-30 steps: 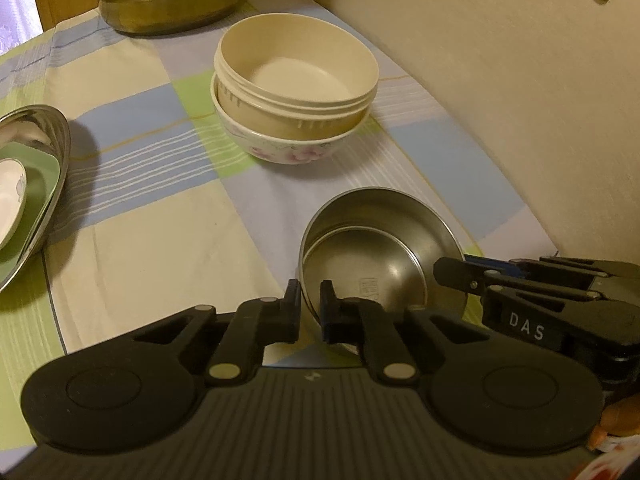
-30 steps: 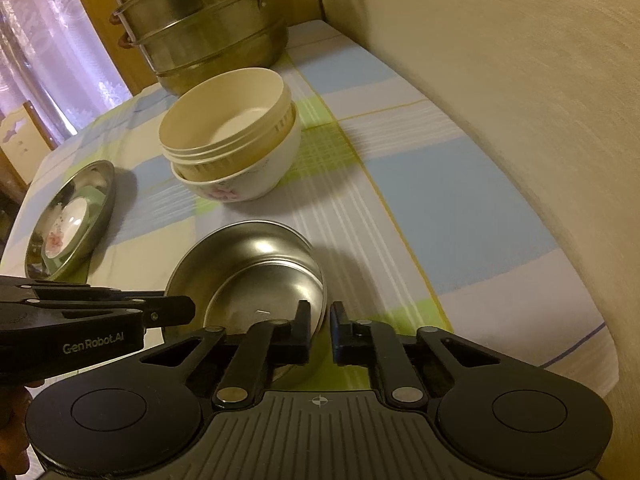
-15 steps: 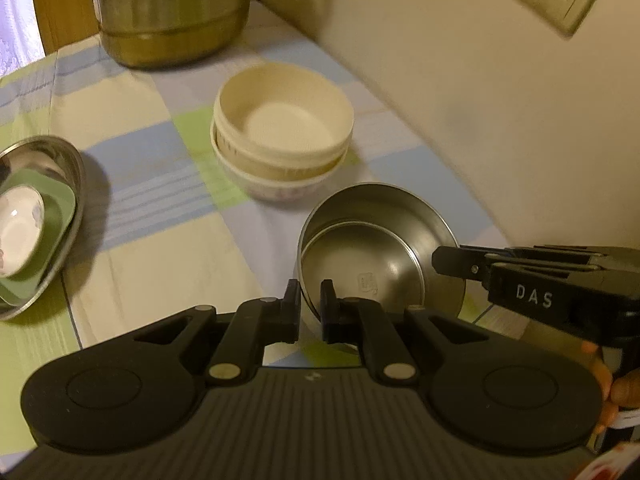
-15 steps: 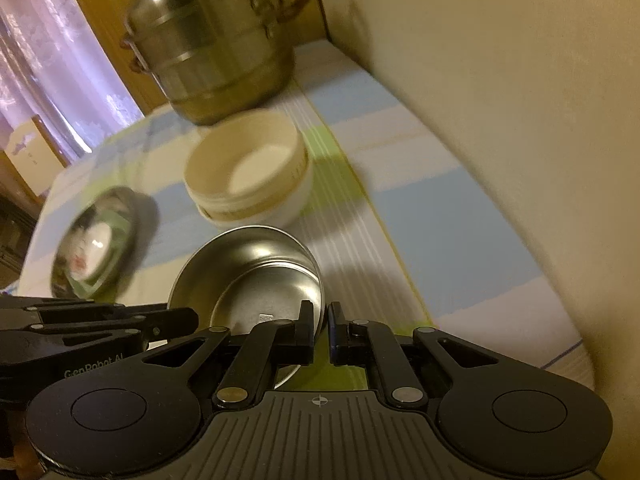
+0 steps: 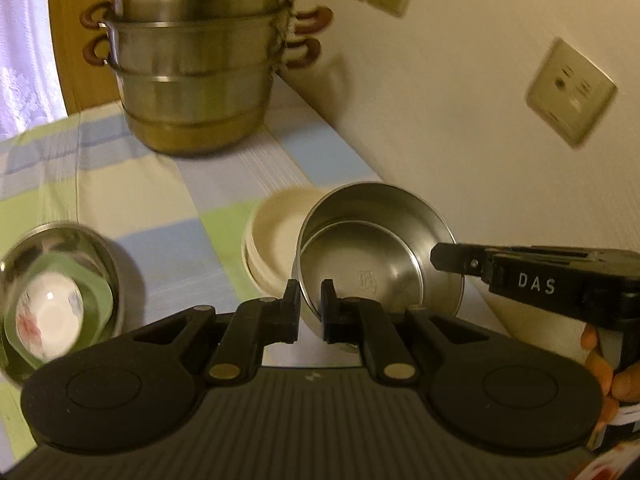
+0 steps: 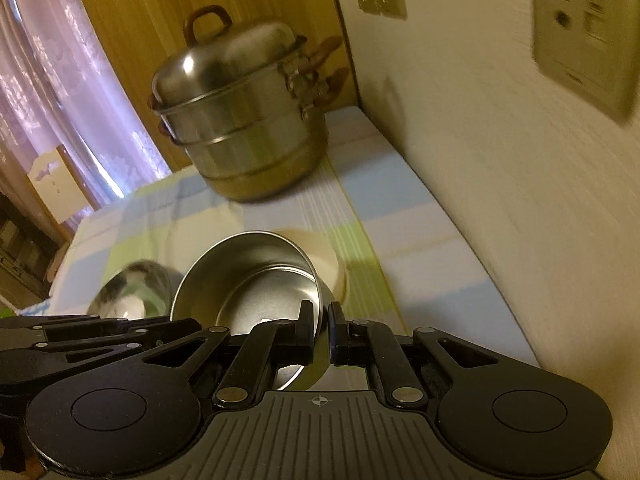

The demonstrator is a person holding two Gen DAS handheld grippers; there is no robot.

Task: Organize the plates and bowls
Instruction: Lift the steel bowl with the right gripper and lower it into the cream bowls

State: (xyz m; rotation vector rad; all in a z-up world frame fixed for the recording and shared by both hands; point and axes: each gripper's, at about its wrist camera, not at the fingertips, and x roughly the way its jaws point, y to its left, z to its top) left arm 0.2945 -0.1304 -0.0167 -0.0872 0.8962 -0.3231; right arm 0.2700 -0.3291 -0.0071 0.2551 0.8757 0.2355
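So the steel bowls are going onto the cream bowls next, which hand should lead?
Neither alone, probably. The left gripper and right gripper each clamp opposite rims of the steel bowls, which overlap the cream bowls in view, so both should lower together.

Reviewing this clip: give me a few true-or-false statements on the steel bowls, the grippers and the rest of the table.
1. Both grippers pinch the rim of the steel bowl. True: left gripper and right gripper on opposite sides.
2. The steel bowl is empty. False: a smaller steel bowl sits inside.
3. The steamer pot has no lid. False: a domed lid covers it.
4. The cream bowls sit nested on the tablecloth. True.
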